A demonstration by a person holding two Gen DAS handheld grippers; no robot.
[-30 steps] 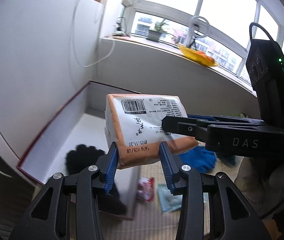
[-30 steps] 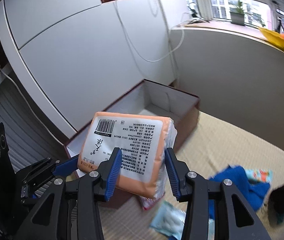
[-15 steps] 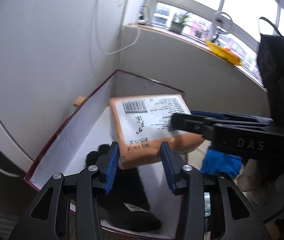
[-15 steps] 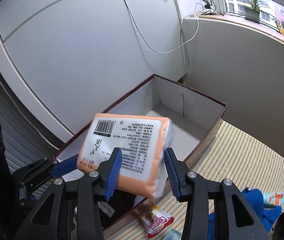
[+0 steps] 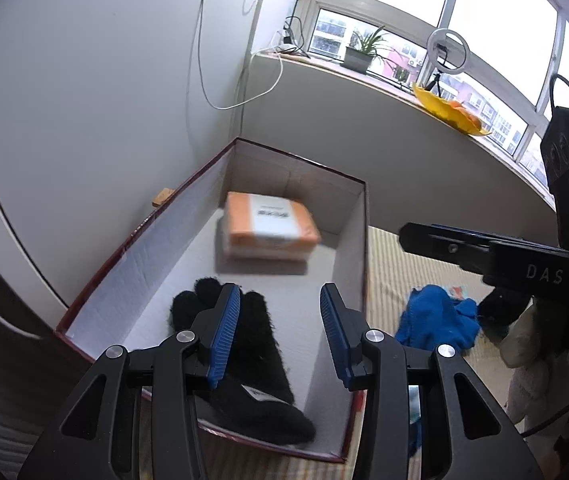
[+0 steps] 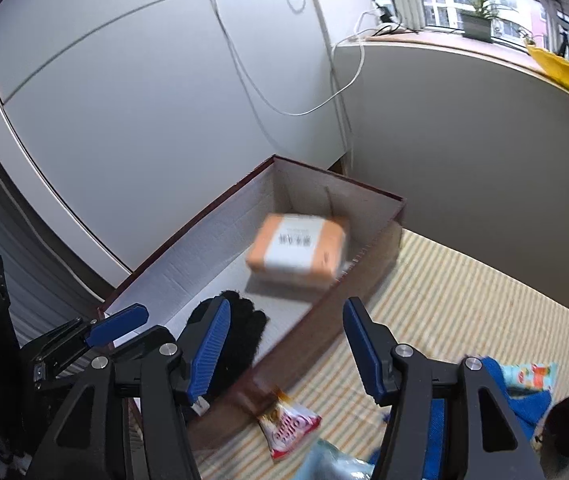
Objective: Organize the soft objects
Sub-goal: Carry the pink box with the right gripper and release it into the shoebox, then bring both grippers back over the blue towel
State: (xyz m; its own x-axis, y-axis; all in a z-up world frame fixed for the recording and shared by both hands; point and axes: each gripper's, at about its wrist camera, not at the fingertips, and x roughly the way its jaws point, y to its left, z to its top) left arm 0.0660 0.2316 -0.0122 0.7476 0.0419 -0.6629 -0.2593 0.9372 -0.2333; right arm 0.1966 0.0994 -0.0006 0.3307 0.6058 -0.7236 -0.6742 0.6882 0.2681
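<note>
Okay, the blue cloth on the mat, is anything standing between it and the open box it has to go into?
Only the box's near side wall separates the blue cloth from the inside, so it must be lifted over. Inside, a black glove and an orange tissue pack lie on the floor, with bare floor between.

Both units matched: black plastic frames, ribbed blue pads, silver screws at the finger joints. Right hand-held gripper (image 5: 424, 238) had white "DAS" lettering, a black camera housing with a green LED, and a thin black cable. White sleeve (image 5: 532, 344) beneath it.

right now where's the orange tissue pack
In both wrist views the orange tissue pack lies inside the open box, toward its far end, beyond the black glove.
</note>
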